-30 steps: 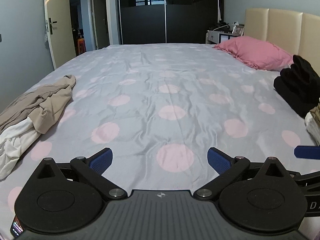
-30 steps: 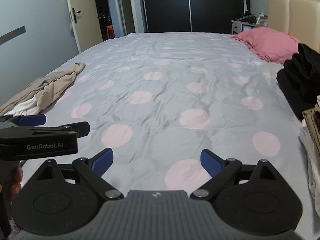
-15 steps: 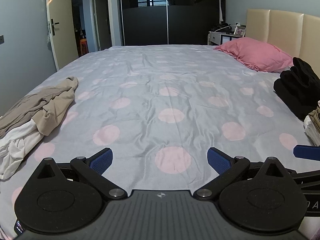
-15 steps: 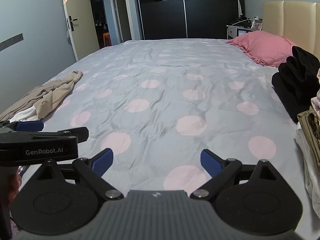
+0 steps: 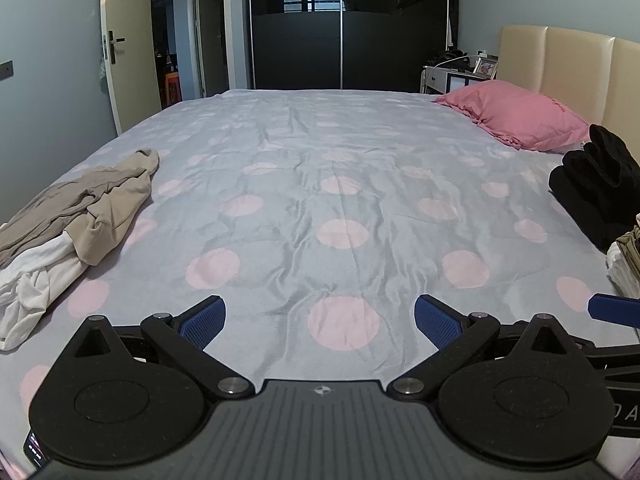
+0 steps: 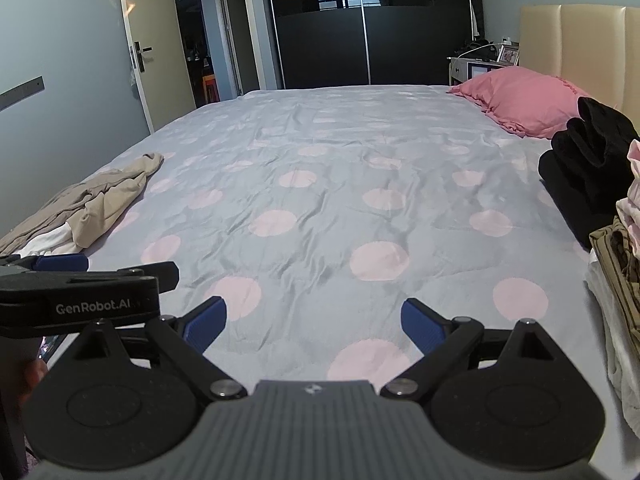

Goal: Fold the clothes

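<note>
A crumpled beige garment [image 5: 92,204] lies on a white one [image 5: 32,280] at the left edge of the bed; the same beige garment [image 6: 96,200] shows at the left in the right wrist view. Folded black clothes [image 5: 600,184] and a stack of folded clothes [image 6: 624,264] sit at the right. My left gripper [image 5: 320,322] hovers open above the near part of the polka-dot sheet [image 5: 340,184], holding nothing. My right gripper [image 6: 314,324] is open and empty too, to the right of the left one.
A pink pillow [image 5: 520,116] lies by the beige headboard [image 5: 560,64] at the far right. A dark wardrobe [image 5: 340,32] stands beyond the bed, an open door [image 5: 124,52] at the far left. A nightstand [image 5: 452,76] stands beside the headboard.
Both cameras have tilted upward a little, so the bed and clothes sit lower in view. Both grippers stay open and empty.
</note>
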